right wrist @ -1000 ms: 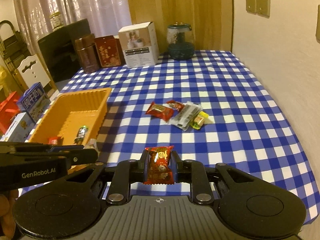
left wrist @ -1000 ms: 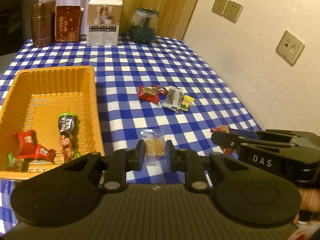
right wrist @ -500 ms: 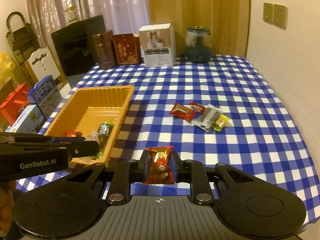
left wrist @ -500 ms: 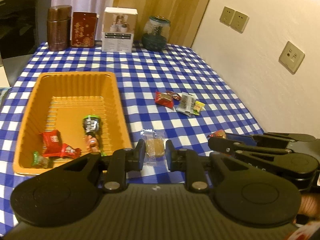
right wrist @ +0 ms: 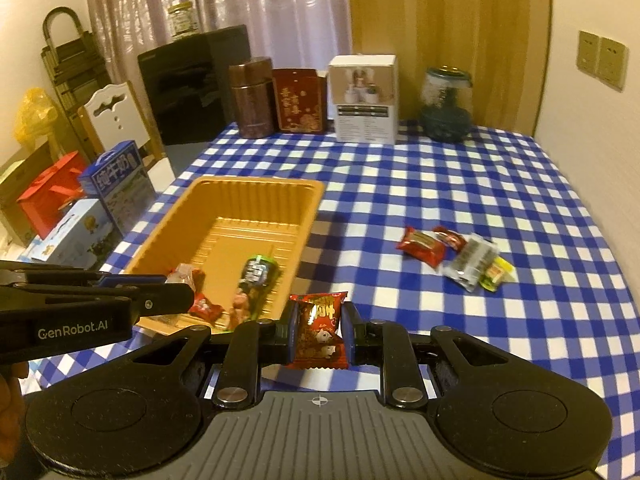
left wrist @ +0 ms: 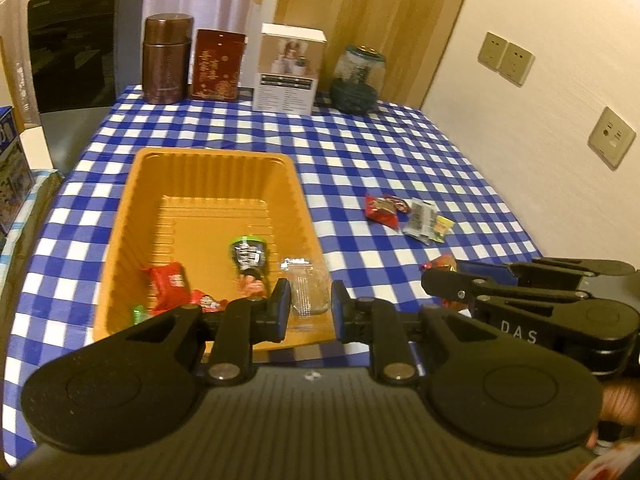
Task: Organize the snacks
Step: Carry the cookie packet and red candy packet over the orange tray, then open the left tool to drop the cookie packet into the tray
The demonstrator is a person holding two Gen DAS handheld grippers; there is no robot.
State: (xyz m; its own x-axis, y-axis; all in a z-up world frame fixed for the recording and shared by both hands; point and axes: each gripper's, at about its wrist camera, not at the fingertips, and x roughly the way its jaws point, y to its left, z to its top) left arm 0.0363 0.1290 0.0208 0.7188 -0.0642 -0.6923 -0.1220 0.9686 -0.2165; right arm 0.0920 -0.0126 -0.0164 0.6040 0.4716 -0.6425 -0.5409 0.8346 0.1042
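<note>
Left wrist view: left gripper (left wrist: pixel 309 304) pinching clear cracker packet (left wrist: pixel 306 291), now over orange tray (left wrist: pixel 120 216) near-right corner.
Right gripper (right wrist: pixel 319 330): pinching red snack (right wrist: pixel 320 330), closer to tray rim.
Bench (right wrist: pixel 500 184): open right.

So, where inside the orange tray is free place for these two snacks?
The orange tray has bare floor across its far half, toward the far rim. Its near end is crowded: red packets and green-topped packet.

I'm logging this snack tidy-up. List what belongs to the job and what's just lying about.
Job: orange tray; clear-wrapped snack in left gripper; red snack packet in right gripper; loose snack pile.

Lying about: brown canister; red tin; white box; glass jar.
</note>
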